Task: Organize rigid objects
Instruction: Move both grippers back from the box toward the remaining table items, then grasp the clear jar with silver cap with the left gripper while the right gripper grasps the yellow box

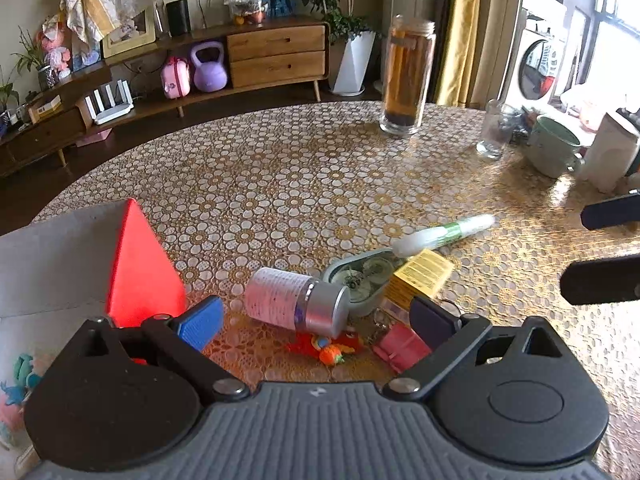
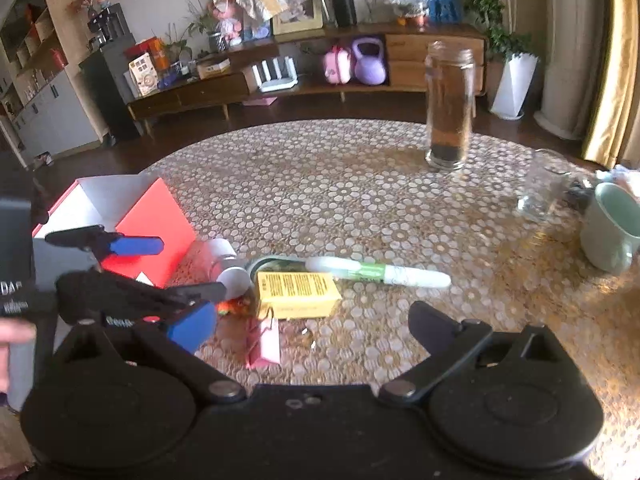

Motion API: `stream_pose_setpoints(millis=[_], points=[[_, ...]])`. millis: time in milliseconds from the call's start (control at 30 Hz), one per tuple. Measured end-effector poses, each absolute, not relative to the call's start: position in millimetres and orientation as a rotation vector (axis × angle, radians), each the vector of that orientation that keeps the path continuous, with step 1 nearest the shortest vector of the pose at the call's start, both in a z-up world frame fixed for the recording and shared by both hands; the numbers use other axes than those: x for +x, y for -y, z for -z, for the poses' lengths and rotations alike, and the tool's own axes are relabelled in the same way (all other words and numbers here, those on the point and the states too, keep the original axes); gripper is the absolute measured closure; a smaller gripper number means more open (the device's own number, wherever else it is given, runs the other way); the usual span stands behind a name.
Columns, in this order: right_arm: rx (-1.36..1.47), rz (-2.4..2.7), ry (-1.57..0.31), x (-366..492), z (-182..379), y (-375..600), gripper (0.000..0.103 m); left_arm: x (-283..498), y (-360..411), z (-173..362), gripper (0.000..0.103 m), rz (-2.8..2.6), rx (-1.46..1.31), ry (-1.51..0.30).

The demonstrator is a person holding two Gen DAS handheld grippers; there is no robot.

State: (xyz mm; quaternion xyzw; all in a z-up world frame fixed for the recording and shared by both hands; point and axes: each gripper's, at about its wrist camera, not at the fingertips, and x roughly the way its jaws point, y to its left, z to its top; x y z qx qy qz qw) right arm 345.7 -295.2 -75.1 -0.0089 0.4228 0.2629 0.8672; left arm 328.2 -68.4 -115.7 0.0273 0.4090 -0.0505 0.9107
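The left gripper [image 1: 316, 320] has its jaws spread wide and holds nothing. Between them, on the round surface [image 1: 280, 184], a silver bottle [image 1: 298, 302] lies on its side. Just beside it sits a yellow box [image 1: 420, 278], which leans on a green tape case [image 1: 356, 280]. A white and green pen [image 1: 444, 234] lies across the far end of the case. A red box [image 1: 140, 272] stands open at the left. Only the left view shows the little orange toy [image 1: 332, 350] well, and the pink tag [image 1: 400, 346] beside it. The right gripper [image 2: 312, 324] is spread wide too and holds nothing. Its view shows the whole top of the yellow box [image 2: 296, 288], and the whole pen [image 2: 380, 272] behind it. It also shows the left gripper [image 2: 172, 268] from the side, close to the red box [image 2: 156, 232]. A tall jar [image 2: 450, 108] and a green mug [image 2: 610, 228] stand farther off.
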Motion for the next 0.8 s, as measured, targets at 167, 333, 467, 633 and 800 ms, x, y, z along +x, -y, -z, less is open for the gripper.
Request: stream_pose_setpoints(millis=[167, 333, 467, 633, 800], points=[[0.005, -0.556, -0.925, 371, 88, 283, 0.001, 339, 69, 126, 0.003, 0.079, 0.078, -0.839], [0.022, -0.578, -0.966, 386, 103, 265, 0.001, 342, 72, 132, 0.003, 0.098, 0.092, -0.824], [0.037, -0.572, -0.991, 395, 112, 256, 0.001, 348, 74, 139, 0.003, 0.088, 0.091, -0.821], [0.104, -0.521, -1.037, 409, 120, 251, 0.002, 355, 64, 146, 0.004, 0.073, 0.021, -0.828], [0.145, -0.438, -1.075, 419, 127, 246, 0.002, 359, 59, 155, 0.004, 0.091, -0.024, -0.839]])
